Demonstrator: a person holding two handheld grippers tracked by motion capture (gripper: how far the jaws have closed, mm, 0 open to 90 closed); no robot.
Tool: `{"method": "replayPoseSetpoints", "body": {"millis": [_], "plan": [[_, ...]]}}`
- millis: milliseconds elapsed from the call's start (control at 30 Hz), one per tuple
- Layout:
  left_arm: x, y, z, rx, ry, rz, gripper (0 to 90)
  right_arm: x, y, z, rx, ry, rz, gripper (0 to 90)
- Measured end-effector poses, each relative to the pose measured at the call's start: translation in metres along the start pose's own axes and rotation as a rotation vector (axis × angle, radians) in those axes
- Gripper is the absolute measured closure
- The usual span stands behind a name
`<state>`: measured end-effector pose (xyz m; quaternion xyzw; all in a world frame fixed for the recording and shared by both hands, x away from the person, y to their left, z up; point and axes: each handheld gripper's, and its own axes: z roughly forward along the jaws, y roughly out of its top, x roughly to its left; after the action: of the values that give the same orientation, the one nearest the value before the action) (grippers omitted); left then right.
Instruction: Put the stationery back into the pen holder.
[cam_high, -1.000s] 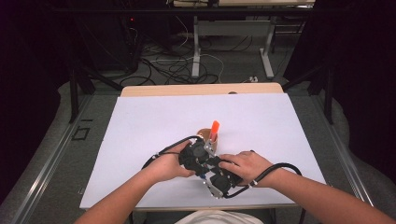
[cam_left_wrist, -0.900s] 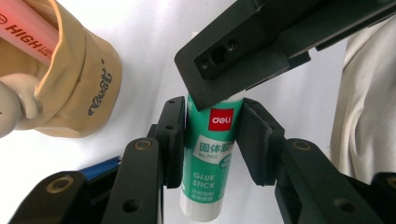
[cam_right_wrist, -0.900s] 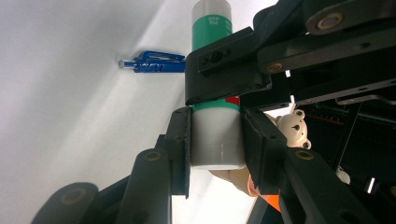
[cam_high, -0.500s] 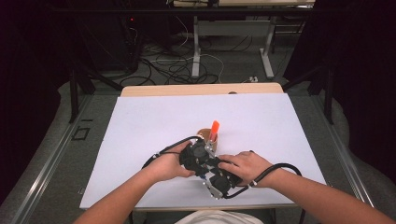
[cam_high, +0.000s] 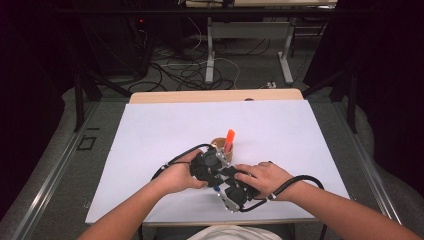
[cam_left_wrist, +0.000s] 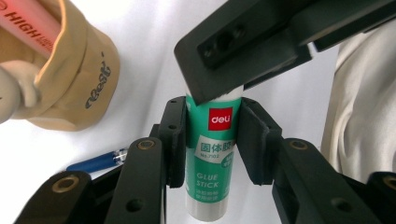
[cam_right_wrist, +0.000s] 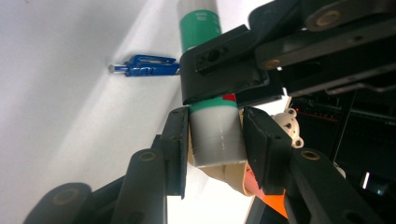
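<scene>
While both claws meet over the near part of the white tabletop (cam_high: 150, 130), a green and white glue stick (cam_left_wrist: 212, 140) sits between them, lifted off the surface. The left claw (cam_left_wrist: 214, 140) is clamped on the green labelled body of the stick, its two black pads pressed against either side. The right claw (cam_right_wrist: 215, 140) brackets the stick's white cap end (cam_right_wrist: 215, 135); its jaws have just been opening, one pad lies against the cap and the other appears to stand slightly off it, so whether it grips firmly cannot be told. In the high view the left claw (cam_high: 212, 162) and right claw (cam_high: 227, 182) are bunched together, each held in a hand, black cables looping out to either side.

Just beyond the claws stands a tan cup-like pouch (cam_high: 220, 146) holding an orange highlighter (cam_high: 229, 137), which leans up and away. In the left gripper view the pouch (cam_left_wrist: 70, 79) is close beside the stick. A blue pen (cam_right_wrist: 147, 66) lies flat on the tabletop beneath the claws.
</scene>
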<state>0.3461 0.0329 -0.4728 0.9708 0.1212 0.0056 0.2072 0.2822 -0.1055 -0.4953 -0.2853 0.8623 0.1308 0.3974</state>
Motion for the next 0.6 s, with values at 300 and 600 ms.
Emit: {"method": "replayPoseSetpoints", "body": {"millis": [300,600], "plan": [[0.008,-0.009,0.001,0.011,0.020,-0.048,65.4,-0.006,-0.006,-0.004,0.013,-0.027,0.041,51.9],[0.016,-0.018,-0.005,-0.020,0.053,-0.112,65.3,-0.005,-0.019,0.001,0.019,-0.029,0.157,44.9]]}}
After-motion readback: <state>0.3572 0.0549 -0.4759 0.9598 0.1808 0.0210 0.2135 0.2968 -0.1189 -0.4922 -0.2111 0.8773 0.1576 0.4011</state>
